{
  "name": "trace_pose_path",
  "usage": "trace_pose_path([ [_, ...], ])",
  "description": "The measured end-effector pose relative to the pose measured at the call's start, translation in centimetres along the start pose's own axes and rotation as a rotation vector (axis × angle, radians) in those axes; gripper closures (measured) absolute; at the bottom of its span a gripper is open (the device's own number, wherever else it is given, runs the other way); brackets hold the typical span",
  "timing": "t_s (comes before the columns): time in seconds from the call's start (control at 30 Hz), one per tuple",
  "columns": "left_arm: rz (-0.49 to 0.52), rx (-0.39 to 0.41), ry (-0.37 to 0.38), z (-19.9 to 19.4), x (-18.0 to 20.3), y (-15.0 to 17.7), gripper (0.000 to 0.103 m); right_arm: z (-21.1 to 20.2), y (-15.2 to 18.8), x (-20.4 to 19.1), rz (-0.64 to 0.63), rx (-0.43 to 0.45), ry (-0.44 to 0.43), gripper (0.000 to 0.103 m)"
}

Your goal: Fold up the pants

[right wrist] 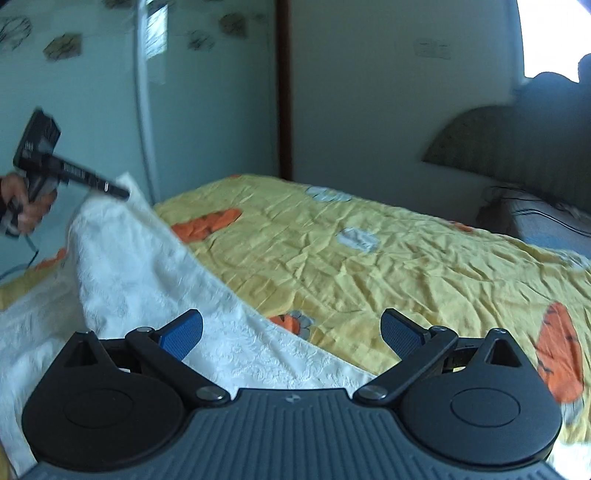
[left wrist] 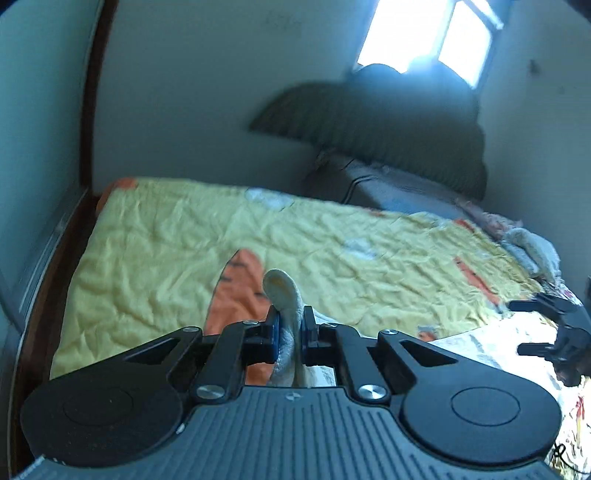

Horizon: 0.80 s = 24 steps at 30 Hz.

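Note:
White textured pants lie across the near left part of a bed. In the left wrist view my left gripper is shut on a fold of the white pants, which sticks up between the blue pads. From the right wrist view the left gripper shows at far left, lifting a corner of the cloth into a peak, with a hand on its handle. My right gripper stands open above the near edge of the pants, nothing between its fingers. It also appears at the right edge, my right gripper.
The bed carries a wrinkled yellow quilt with orange and pale patches. A dark green cushion and a grey box sit beyond the bed under a bright window. A glass-fronted wardrobe stands at left.

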<state>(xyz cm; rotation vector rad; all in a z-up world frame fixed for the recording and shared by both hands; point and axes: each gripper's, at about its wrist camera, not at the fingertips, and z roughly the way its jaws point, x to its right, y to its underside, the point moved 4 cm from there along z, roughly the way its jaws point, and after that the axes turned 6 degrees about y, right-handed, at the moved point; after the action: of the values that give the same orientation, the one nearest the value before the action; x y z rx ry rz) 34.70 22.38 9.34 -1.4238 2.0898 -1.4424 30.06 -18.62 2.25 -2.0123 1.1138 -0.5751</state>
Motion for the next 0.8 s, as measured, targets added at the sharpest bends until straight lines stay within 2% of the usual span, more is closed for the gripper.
trace_pose_path([
  [0.1,0.049,0.121,0.078,-3.2,2.6,0.8,0.094,3.8,-0.6,0.7,-0.095,-0.157,-0.105,0.001],
  [0.2,0.039,0.177,0.115,-5.6,3.7,2.1,0.094,6.3,-1.4,1.9,-0.114,-0.213,-0.145,0.001],
  [0.23,0.036,0.193,0.123,-6.4,4.0,2.5,0.093,7.0,-1.6,2.4,-0.095,-0.237,-0.184,0.005],
  [0.27,0.032,0.204,0.128,-6.9,4.3,2.9,0.094,7.7,-1.7,2.8,-0.078,-0.260,-0.219,0.016],
  [0.3,0.026,0.215,0.136,-7.6,4.5,3.1,0.094,8.4,-1.7,3.0,-0.065,-0.288,-0.252,0.035],
  [0.37,0.013,0.223,0.160,-8.4,4.8,3.7,0.093,9.2,-1.6,2.7,-0.077,-0.333,-0.304,0.055],
  [0.43,0.020,0.217,0.169,-8.7,5.1,4.3,0.093,9.6,-1.2,2.1,-0.124,-0.362,-0.320,0.055],
  [0.47,0.020,0.214,0.166,-8.8,5.2,4.4,0.093,9.9,-1.2,2.0,-0.128,-0.374,-0.328,0.060],
  [0.5,0.016,0.209,0.163,-8.7,5.1,4.5,0.093,10.1,-1.2,1.8,-0.110,-0.391,-0.359,0.080],
  [0.57,-0.005,0.209,0.159,-8.4,4.5,4.7,0.093,9.5,-1.2,1.2,-0.116,-0.389,-0.366,0.097],
  [0.67,-0.049,0.223,0.142,-8.2,3.3,4.8,0.093,7.1,-2.0,0.2,-0.152,-0.342,-0.318,0.099],
  [0.8,-0.090,0.245,0.141,-9.7,2.8,4.9,0.093,0.0,-3.0,-1.7,-0.186,-0.212,-0.279,0.099],
])
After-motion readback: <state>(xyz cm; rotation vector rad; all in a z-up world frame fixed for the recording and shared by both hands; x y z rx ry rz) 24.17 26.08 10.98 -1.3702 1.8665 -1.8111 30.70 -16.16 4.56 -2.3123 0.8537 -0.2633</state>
